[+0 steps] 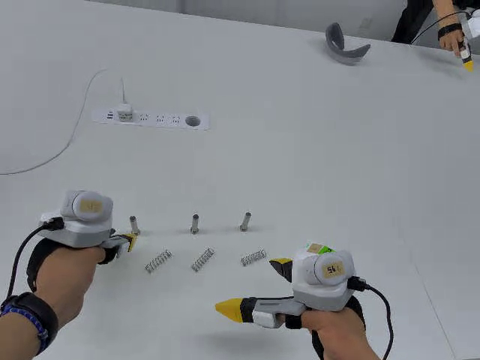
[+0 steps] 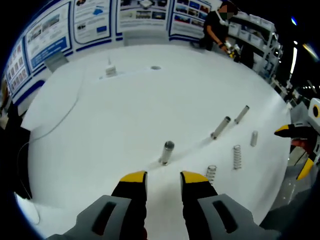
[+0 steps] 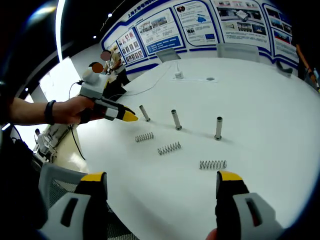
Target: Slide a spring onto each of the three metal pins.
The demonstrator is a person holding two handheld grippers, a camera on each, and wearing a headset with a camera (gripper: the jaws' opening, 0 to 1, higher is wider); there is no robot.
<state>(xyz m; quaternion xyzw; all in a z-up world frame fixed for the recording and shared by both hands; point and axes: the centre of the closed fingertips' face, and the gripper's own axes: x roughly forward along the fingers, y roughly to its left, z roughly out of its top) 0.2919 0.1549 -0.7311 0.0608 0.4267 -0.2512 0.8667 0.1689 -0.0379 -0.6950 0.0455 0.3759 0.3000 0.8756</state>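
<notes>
- None of the task is done, as far as I can judge: every pin stands bare and every spring lies loose on the table (image 1: 322, 157). All three slides are left to do.
- Two grippers, one at each near corner of the work.
- The left gripper (image 2: 164, 177) is at the near left. It is released: its jaws stand a narrow gap apart with nothing between them, and they point at the leftmost pin from just beside it.
- Three pins stand upright in a row running left to right: the left pin (image 1: 134, 224), the middle pin (image 1: 195, 223) and the right pin (image 1: 245, 221). They are well apart from one another, and none has a coil round it.
- Three springs lie flat in a second row just nearer than the pins: the left spring (image 1: 158, 261), the middle spring (image 1: 202, 259) and the right spring (image 1: 253, 257). Each rests near its own pin, a little to that pin's right and clear of it.
- The right gripper (image 1: 255, 286) is at the near right. It too is released, with its jaws spread wide and empty. The right spring lies just beyond one jaw tip and does not touch it.
- One power strip (image 1: 150, 118) lies far off on the left, with a cable (image 1: 71, 139) trailing away from it.
- One grey curved piece (image 1: 345, 43) rests at the far right of the table.
</notes>
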